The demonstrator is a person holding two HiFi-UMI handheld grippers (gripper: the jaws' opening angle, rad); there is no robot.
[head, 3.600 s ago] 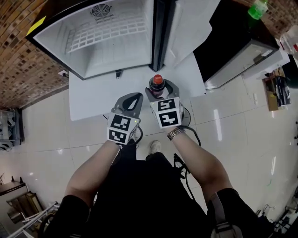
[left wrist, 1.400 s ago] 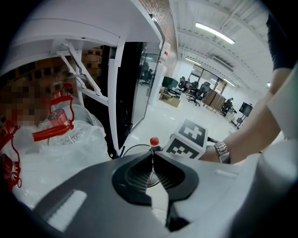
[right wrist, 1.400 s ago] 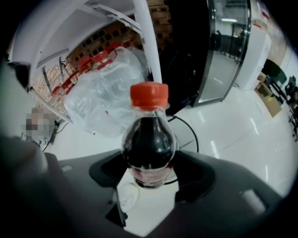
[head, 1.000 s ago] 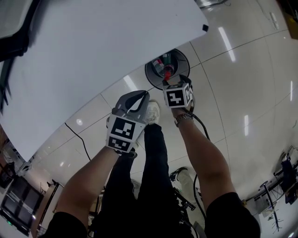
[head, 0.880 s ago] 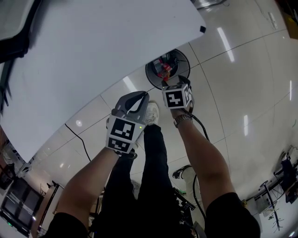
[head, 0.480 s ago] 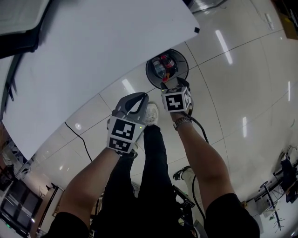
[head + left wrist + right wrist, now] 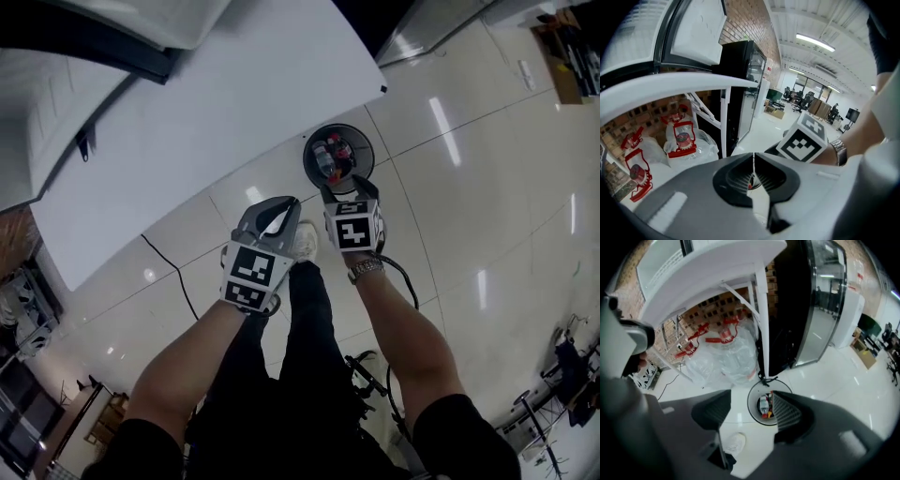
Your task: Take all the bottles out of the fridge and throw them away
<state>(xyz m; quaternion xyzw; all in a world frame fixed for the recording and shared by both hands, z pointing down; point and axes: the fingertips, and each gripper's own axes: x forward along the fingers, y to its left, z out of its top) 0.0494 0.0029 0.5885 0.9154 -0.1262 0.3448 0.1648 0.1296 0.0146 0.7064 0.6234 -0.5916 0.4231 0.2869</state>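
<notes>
Head view: both grippers hang over the tiled floor in front of the person's legs. The left gripper (image 7: pixel 278 205) carries nothing. The right gripper (image 7: pixel 349 191) is poised just short of the round bin (image 7: pixel 310 148), where discarded bottles (image 7: pixel 325 160) lie in a heap. A white table (image 7: pixel 206 122) fills the upper left, with the fridge (image 7: pixel 112 52) at the frame's edge. We cannot see inside it, so we cannot say whether any bottles remain there

Left gripper view: the left gripper (image 7: pixel 753 161) has its jaws pressed together along a thin seam, with nothing caught between them. The marker cube (image 7: pixel 806 143) of the other gripper shows beyond

Right gripper view: the right gripper (image 7: pixel 751 401) stands wide apart and empty, though its jaws have just been closing a little. Through the gap we look straight down on the bin (image 7: pixel 751 409) and the bottles (image 7: pixel 763 405) in it, beside tied plastic bags (image 7: pixel 731 357)

We judge such bottles to be smooth, rounded plastic, light when drained and heavier when full, and liable to slip or dent under a hard squeeze. The safest hold looks to be across the straight middle of the body, below the shoulder
</notes>
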